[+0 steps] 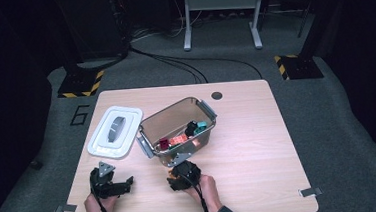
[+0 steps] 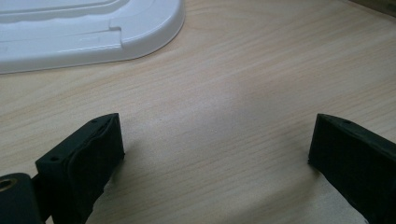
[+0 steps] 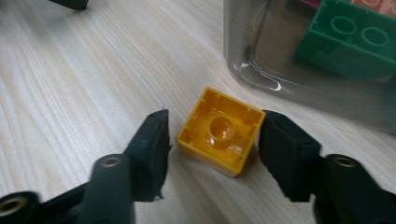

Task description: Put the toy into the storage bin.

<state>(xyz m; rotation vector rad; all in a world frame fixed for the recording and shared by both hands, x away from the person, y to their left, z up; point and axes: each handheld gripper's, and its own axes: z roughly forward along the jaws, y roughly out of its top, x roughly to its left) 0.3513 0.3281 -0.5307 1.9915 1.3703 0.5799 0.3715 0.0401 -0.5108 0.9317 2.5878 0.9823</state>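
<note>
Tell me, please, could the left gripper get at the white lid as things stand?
Probably yes: the left gripper has its jaws wide apart over bare table, and the white lid lies just ahead with nothing between.

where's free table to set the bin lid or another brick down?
Widest bare patch: the table right of the clear bin, out to its right and near edges. A strip also runs behind the bin and the white lid. Crowded: near-left, where lid, bin, left gripper and right gripper cluster around the yellow brick.

Glossy plastic yellow block (image 3: 219,131); matt wood-grain table (image 3: 70,84); smooth white plastic lid (image 2: 84,28).
</note>
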